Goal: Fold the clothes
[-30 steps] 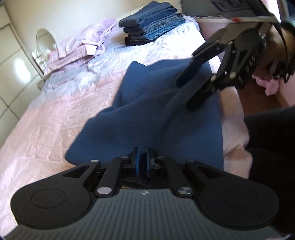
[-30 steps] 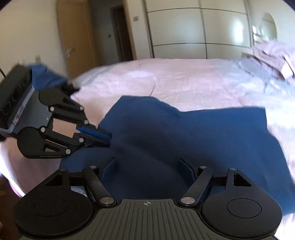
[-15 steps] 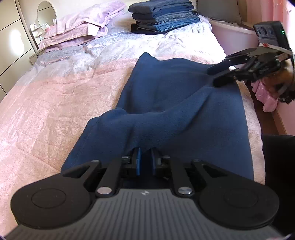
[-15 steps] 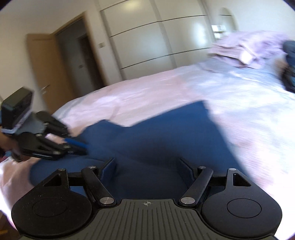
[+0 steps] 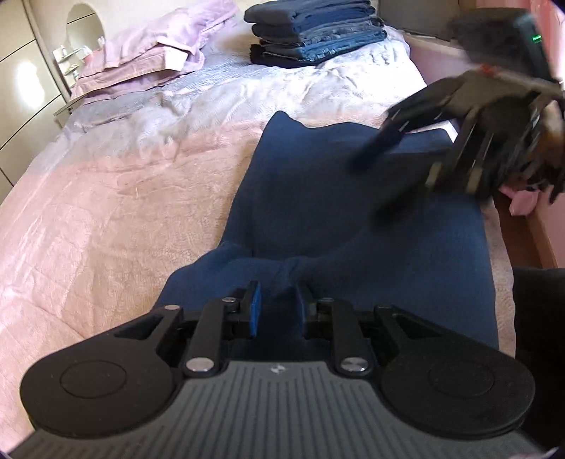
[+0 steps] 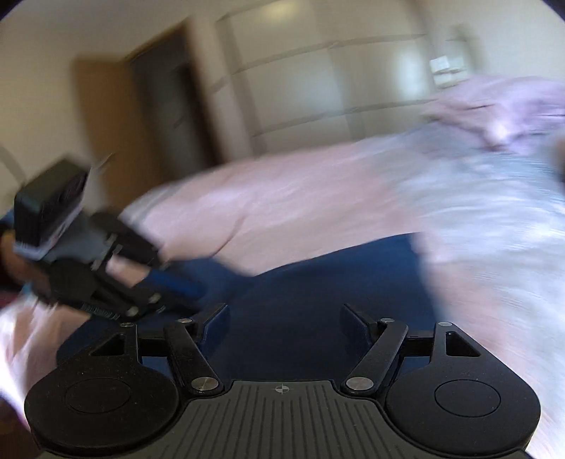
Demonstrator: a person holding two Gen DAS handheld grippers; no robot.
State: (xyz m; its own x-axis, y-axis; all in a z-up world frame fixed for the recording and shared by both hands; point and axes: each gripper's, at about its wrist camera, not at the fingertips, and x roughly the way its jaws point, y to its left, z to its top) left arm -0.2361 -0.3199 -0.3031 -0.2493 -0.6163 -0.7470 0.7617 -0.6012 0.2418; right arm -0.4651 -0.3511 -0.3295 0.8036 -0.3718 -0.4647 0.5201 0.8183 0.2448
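Pink bed (image 5: 106,197) bears blue garment (image 5: 317,197), left tongs (image 5: 275,303) pinching it

My left gripper (image 5: 276,306) pinches a bunched ridge of the blue garment (image 5: 317,197), which lies spread on the pink bedspread (image 5: 106,219); my right gripper (image 5: 395,155), blurred, hovers over the garment's far right part, fingers apart; folded jeans (image 5: 314,35) are stacked beyond, beside lilac pillows (image 5: 155,53).

bedspread (image 5: 106,219) left of garment: open | folded stack (image 5: 314,33), pillows (image 5: 152,46) block the far end
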